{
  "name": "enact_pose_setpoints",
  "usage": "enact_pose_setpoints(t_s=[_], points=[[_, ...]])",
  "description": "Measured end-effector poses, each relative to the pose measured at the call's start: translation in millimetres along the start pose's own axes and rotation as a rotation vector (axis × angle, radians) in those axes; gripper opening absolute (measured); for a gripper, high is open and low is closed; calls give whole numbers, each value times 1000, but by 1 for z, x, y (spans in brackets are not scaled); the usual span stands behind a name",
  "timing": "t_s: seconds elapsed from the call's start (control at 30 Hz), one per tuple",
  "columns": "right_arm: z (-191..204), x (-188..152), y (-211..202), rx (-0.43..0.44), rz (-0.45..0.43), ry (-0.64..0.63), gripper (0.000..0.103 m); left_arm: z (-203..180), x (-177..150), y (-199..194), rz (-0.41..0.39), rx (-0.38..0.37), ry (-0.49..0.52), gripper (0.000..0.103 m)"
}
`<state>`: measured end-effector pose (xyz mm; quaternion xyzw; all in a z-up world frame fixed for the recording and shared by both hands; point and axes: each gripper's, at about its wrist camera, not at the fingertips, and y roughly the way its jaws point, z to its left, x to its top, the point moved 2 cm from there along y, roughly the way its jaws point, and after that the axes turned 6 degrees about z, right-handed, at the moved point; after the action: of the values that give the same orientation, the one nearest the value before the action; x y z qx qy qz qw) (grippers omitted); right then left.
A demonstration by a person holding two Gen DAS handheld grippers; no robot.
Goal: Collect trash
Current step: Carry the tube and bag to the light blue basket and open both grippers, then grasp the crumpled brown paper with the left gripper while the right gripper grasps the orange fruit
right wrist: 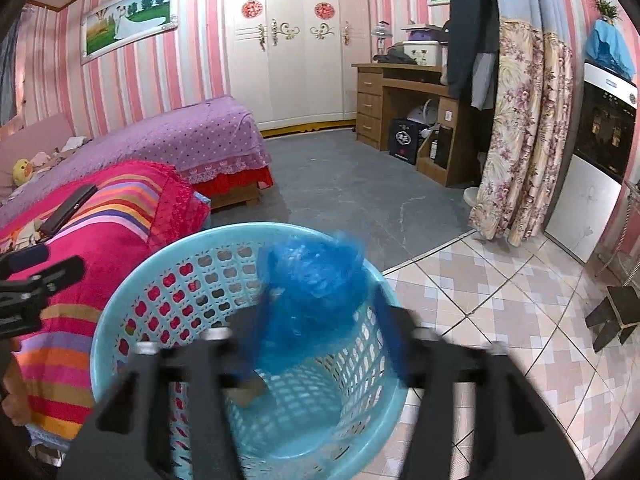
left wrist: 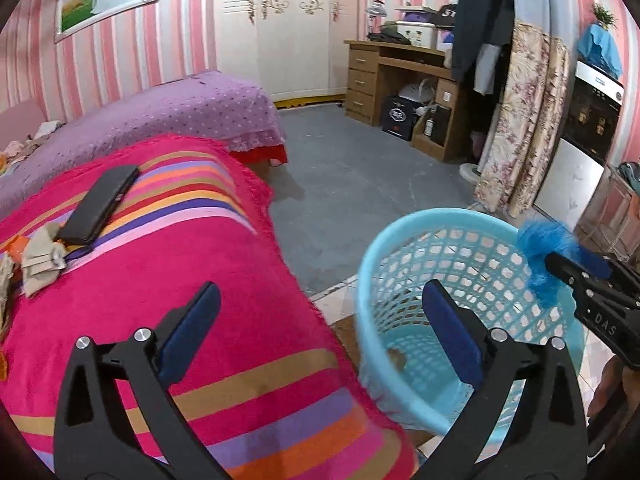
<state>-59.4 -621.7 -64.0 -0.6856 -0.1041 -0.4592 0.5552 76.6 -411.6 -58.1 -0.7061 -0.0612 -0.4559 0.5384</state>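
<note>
A light blue perforated plastic basket [left wrist: 400, 252] [right wrist: 160, 272] stands on the floor beside the striped pink blanket [left wrist: 200, 280]. My right gripper [right wrist: 320, 316] hangs over the basket with a crumpled blue plastic bag [right wrist: 316, 280] between its blurred fingers; it also shows at the right of the left wrist view [left wrist: 560, 264] with the bag [left wrist: 544, 248] at the basket's rim. My left gripper [left wrist: 320, 320] is open and empty, above the blanket's edge and the basket. A small brown scrap [left wrist: 396, 358] lies in the basket's bottom. Crumpled beige paper [left wrist: 40, 268] lies on the blanket.
A black phone-like case [left wrist: 100, 204] lies on the blanket. A purple-covered bed [left wrist: 160, 116] is behind. A wooden desk [left wrist: 400, 80], floral curtain [left wrist: 520, 128] and a small dark stool [right wrist: 616, 316] stand around grey and tiled floor.
</note>
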Motion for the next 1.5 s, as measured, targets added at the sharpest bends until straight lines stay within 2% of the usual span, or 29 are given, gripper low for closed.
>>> enact_pose_setpoints(t_s=[0.13,0.23,0.4,0.57,0.73,1.0,1.13,1.3,1.4,1.5], points=[[2,3,-8,-32,-26,33,85,15,-6,-14,-18,20,6,97],[10,10,-19,-24,-77,81,95,30,-12,-29,-33,36,1,98],[54,23,-28,-2,-113,40,97,69,-19,-59,-59,69,-41,98],[114,30,-33,57,-119,-14,97,137,-25,-92,-79,134,-117,98],[181,33,-37,135,-115,-67,97,214,-39,-119,-89,258,-161,98],[279,23,-35,226,-69,-170,97,334,-85,-141,-40,421,-249,98],[328,12,-34,250,-50,-244,97,379,-111,-143,-17,427,-350,98],[368,0,-33,284,-21,-290,97,408,-130,-135,21,471,-352,97],[388,-5,-33,291,-11,-319,97,424,-140,-122,66,458,-366,95],[404,-11,-34,300,0,-337,97,433,-140,-115,79,393,-404,87]])
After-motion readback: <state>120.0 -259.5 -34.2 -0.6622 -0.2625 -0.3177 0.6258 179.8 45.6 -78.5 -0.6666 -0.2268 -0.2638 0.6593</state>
